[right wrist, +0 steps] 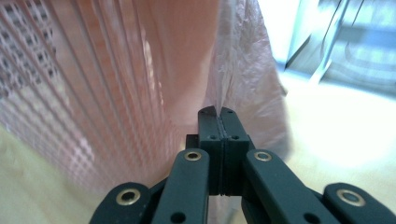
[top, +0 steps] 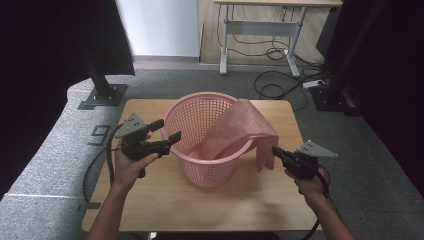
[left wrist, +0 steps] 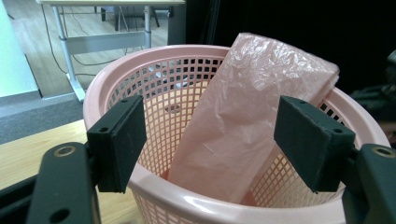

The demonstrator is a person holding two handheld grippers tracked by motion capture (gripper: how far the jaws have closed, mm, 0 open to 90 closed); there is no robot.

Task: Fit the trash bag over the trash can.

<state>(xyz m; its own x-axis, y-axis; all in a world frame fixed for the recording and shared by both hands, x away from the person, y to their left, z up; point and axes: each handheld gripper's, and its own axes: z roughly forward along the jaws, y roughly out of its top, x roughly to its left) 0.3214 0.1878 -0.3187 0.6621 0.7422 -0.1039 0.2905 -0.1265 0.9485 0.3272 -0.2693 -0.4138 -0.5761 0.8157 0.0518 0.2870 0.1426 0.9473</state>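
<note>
**Right tongs pinch the bag's edge; left tongs gape at the basket rim**

A pink plastic bag (top: 240, 131) lies draped over the far-right rim of a pink mesh basket (top: 197, 172) that stands in the middle of a wooden table (top: 150, 195). Part of the bag slopes down into the basket; the rest hangs outside, down the wall on the side of the right gripper (top: 275, 150).

The right gripper's jaws are pressed together, and in the right gripper view (right wrist: 218, 111) a thin fold of the bag's hanging edge is caught between their tips. The basket's wall is just beside those jaws, blurred, on their left in that view.

The left gripper (top: 168, 131) sits at the basket's opposite side, held level, its jaws spread wide. In the left gripper view (left wrist: 210, 140) the near rim of the basket lies between the two pads, which do not press on it. The bag lies beyond them, leaning across the basket's inside toward the far rim.
</note>
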